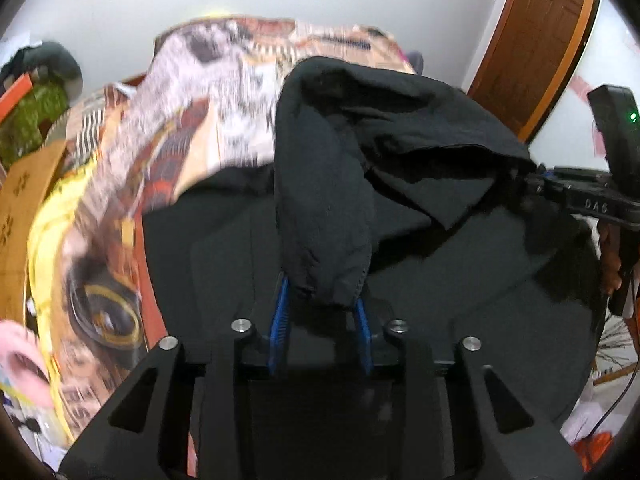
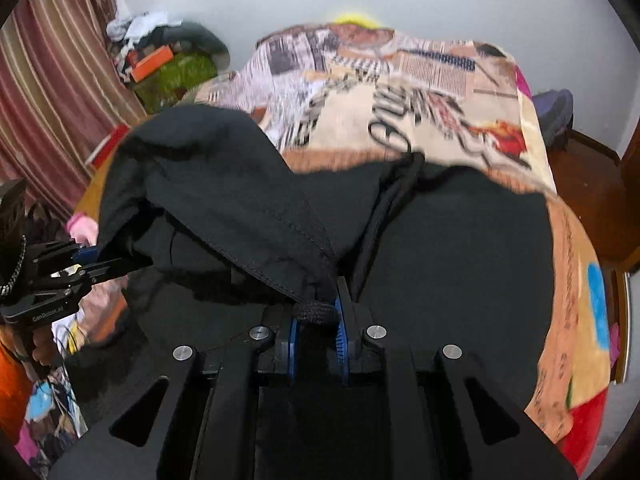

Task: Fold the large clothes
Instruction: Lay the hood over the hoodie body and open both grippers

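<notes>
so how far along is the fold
Early on. Done: the black garment lies spread on the bed. In hand: the left gripper and right gripper each pinch one end of a raised flap, lifted above the rest. Left: laying that flap down and all later folds.

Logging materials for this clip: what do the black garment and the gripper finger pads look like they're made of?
Black garment: matte woven or knit cloth, probably cotton blend; it drapes, shows stitched hems and a braided drawcord. Finger pads: blue, ribbed, likely rubber or soft plastic. Both the left gripper and right gripper pinch it.
</notes>
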Demonstrator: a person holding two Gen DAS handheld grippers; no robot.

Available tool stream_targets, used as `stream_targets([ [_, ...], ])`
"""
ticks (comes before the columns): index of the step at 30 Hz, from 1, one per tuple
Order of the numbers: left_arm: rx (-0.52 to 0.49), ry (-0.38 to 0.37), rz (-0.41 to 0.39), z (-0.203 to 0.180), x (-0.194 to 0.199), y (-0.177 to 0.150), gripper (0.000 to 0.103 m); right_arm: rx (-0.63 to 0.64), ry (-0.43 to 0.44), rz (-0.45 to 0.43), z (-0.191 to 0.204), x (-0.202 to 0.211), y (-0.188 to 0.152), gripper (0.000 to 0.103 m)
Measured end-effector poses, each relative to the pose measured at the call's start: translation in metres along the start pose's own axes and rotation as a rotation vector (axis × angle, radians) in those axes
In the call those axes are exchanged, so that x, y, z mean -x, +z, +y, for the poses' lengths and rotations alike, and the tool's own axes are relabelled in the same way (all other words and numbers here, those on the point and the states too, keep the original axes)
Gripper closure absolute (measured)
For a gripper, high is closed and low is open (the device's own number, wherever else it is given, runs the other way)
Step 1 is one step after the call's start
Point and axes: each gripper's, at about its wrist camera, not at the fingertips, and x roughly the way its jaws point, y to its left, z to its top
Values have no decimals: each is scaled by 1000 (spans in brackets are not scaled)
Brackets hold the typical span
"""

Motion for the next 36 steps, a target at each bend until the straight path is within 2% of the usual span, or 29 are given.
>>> stream_targets([
  [5, 10, 24, 40, 7, -3, -27, 57, 48, -28, 19, 8, 4, -16, 81],
  [7, 26, 27, 35, 11, 3, -31, 55, 52, -22, 39, 8, 10, -15, 68],
  [9, 41, 40, 23, 17, 10, -33, 54, 48, 5, 69, 7, 17, -13, 64],
  [16, 85, 82, -77, 45, 39, -4, 54, 51, 31, 45, 7, 40, -7, 63],
  [18, 110, 62, -103, 53, 44, 8, 54, 49, 44, 18, 9, 45, 2, 63],
  [21, 131, 32, -129, 56, 44, 26, 54, 64, 48, -18, 19, 45, 15, 54],
  [27, 115, -54, -123, 45, 25, 58, 54, 89, 59, -17, 27, 18, 45, 52],
  [33, 79, -96, -63, 31, -8, 70, 54, 48, 113, 78, 27, -30, 63, 52],
  [36, 92, -119, -25, 31, -27, 69, 54, 51, 148, 136, 32, -51, 65, 52],
])
